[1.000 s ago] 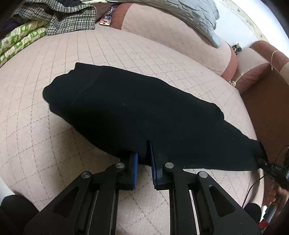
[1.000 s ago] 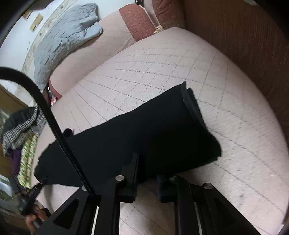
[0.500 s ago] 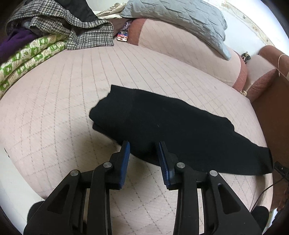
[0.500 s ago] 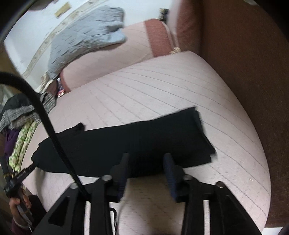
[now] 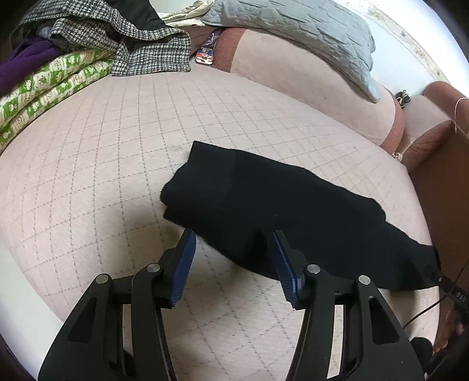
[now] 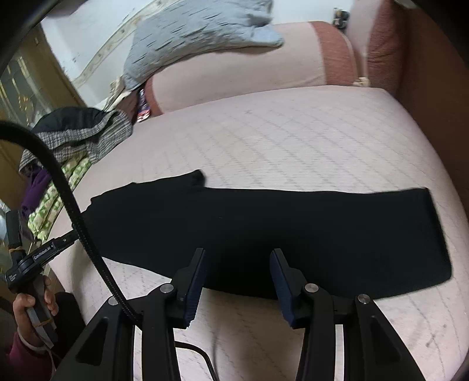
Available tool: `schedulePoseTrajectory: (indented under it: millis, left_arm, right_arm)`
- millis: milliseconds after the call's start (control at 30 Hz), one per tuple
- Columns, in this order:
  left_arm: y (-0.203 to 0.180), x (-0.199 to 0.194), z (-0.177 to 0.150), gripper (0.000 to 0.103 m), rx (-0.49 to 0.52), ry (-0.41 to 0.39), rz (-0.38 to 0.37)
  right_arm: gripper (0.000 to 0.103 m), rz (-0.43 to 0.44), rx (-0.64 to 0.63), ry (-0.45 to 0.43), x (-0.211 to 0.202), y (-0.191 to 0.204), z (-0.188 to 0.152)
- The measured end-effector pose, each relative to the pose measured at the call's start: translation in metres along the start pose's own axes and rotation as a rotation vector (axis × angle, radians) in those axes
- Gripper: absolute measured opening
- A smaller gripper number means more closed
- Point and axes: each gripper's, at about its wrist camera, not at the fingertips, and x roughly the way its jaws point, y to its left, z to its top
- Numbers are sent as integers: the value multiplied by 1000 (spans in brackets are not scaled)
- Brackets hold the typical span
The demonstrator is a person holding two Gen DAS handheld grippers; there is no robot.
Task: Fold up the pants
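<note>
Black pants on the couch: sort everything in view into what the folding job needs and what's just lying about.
For the job:
black pants
left tongs, open
right tongs, open

Lying about:
grey quilted blanket
houndstooth garment
green patterned bedding
purple cloth

You are in a home, at a quilted pink sofa (image 5: 123,164) with a padded backrest (image 5: 296,70). A grey quilt (image 5: 296,26) lies over that backrest, and a houndstooth garment (image 5: 140,49) and a green patterned blanket (image 5: 49,85) sit piled at one end. A wallpaper border (image 6: 96,58) runs along the wall behind.
</note>
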Motion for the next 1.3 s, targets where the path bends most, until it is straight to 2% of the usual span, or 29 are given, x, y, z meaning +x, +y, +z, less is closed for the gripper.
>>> schedulePoseTrajectory:
  millis: [200, 333, 433, 667, 833, 900, 967, 1033, 1067, 1133, 1300]
  left_arm:
    - [11, 7, 3, 53, -9, 15, -7]
    - [19, 10, 7, 53, -45, 24, -32]
    - [23, 12, 13, 53, -62, 28, -40]
    - [38, 16, 31, 53, -110, -1, -16]
    - [36, 40, 36, 53, -83, 75, -36]
    - [32, 48, 34, 53, -62, 91, -14]
    - [30, 47, 32, 53, -33, 71, 3]
    - [29, 46, 31, 58, -12, 54, 42]
    - [28, 49, 30, 58, 3, 51, 74]
    - [26, 51, 29, 58, 15, 50, 92]
    - [20, 34, 29, 58, 21, 16, 133]
  right_arm:
    - [47, 35, -71, 12, 21, 34, 8]
    - [47, 26, -132, 11, 31, 52, 12]
    - [47, 36, -129, 7, 39, 57, 15]
    - [48, 65, -165, 6, 56, 75, 24]
    - [48, 76, -166, 32, 80, 83, 30]
    - [48, 78, -166, 49, 88, 89, 29]
    - [48, 99, -179, 37, 86, 97, 25]
    - [48, 127, -191, 30, 85, 102, 20]
    - [48, 132, -196, 44, 88, 105, 17]
    - [49, 125, -209, 93, 99, 107, 10]
    - [49, 126, -211, 81, 91, 104, 1]
